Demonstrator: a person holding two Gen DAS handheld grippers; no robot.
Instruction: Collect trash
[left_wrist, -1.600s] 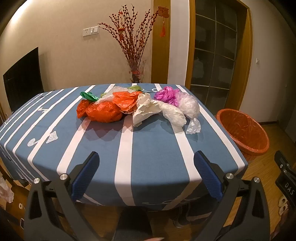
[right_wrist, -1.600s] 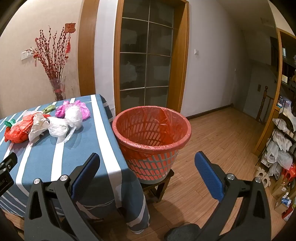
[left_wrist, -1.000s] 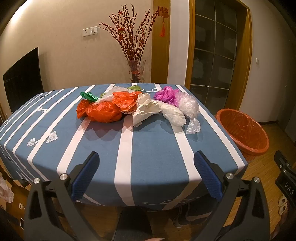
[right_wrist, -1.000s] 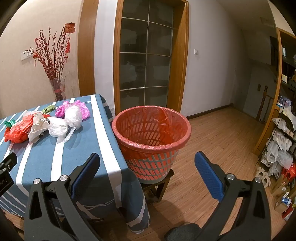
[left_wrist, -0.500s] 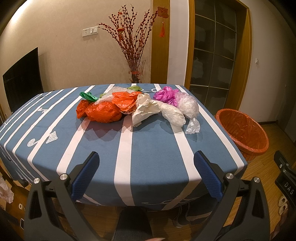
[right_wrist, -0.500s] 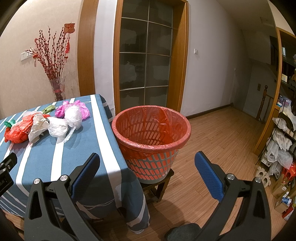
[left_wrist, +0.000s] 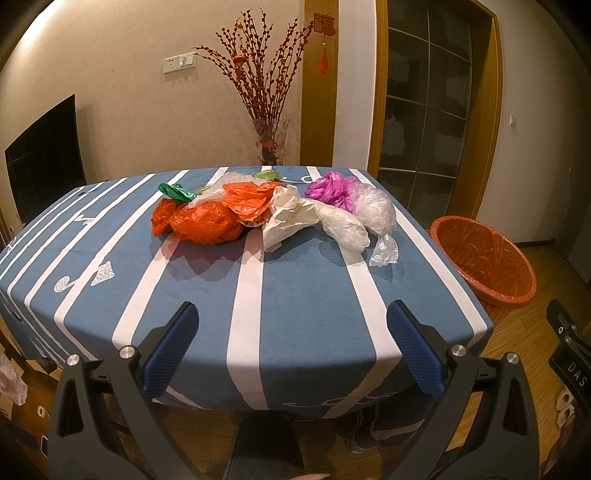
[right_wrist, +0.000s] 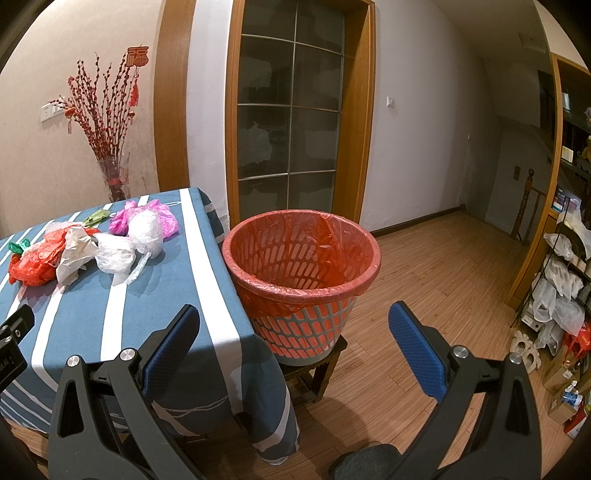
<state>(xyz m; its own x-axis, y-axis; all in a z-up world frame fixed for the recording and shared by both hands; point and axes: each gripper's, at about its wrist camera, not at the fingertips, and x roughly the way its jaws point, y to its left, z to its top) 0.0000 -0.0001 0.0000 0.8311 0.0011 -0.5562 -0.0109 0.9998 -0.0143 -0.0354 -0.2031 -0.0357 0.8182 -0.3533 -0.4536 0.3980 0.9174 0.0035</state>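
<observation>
Right gripper (right_wrist: 291, 325) agape, facing bin (right_wrist: 301, 266) (red-lined).

Almost nothing is changed. The pile of bags (left_wrist: 273, 210) ahead of the left tongs (left_wrist: 293, 349) is seen a tiny bit further left. No bag is moved or picked up.

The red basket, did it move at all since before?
No. The basket sits in the same spot beside the table edge and below the door, as in the earlier pictures.
</observation>
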